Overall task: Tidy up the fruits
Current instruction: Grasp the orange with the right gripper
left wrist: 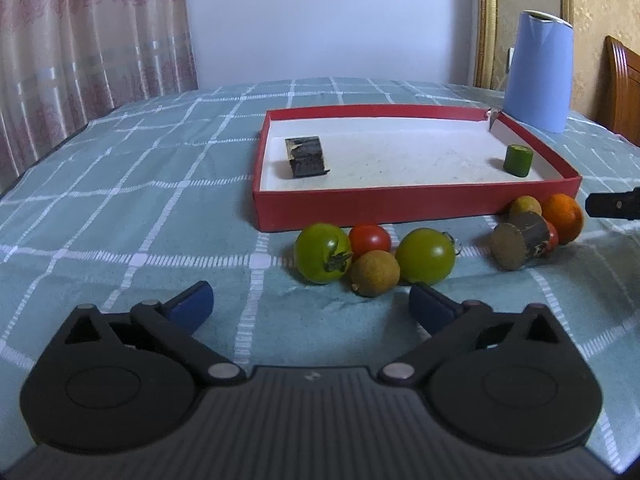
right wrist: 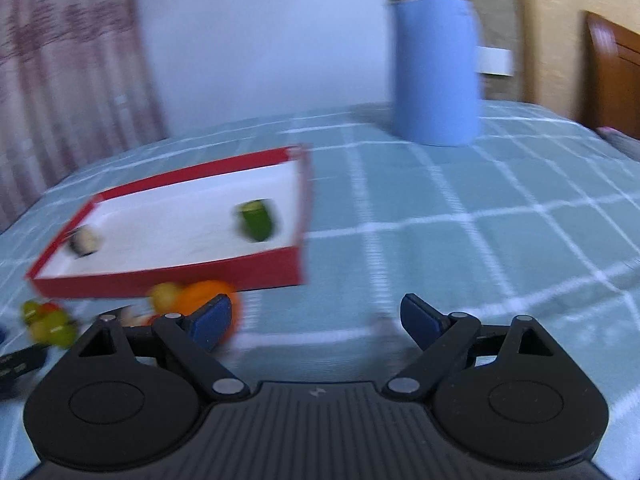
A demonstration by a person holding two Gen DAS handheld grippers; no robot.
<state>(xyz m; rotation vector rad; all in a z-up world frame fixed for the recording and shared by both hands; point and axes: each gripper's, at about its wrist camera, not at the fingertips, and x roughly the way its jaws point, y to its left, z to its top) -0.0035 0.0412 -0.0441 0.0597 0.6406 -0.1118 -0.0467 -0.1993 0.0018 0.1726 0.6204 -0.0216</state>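
Fruits lie on the checked teal cloth (left wrist: 120, 184) just ahead of the left gripper (left wrist: 310, 300), whose blue-padded fingers (left wrist: 192, 304) stand spread wide apart and hold nothing. Nearest, a brown longan (left wrist: 375, 273) sits just in front of the gap, toward the right-hand finger, touching a green tomato (left wrist: 323, 253) on its left and another green tomato (left wrist: 426, 256) on its right; a red tomato (left wrist: 370, 238) is tucked behind them. Further right, apart from that cluster, a dark stubby cylinder (left wrist: 520, 240) lies on its side against an orange (left wrist: 562, 218) and a small yellowish fruit (left wrist: 525, 206). Behind all these stands the red tray (left wrist: 400, 208), its near wall close to the fruits; inside it are a dark block (left wrist: 306, 157) on the left and a green cylinder piece (left wrist: 518, 160) on the right. A blue jug (left wrist: 538, 72) stands beyond the tray's far right corner.

The right wrist view is motion-blurred. The right gripper (right wrist: 316, 320) is likewise released and empty; the orange (right wrist: 208, 294) sits just behind its left finger, outside the gap.
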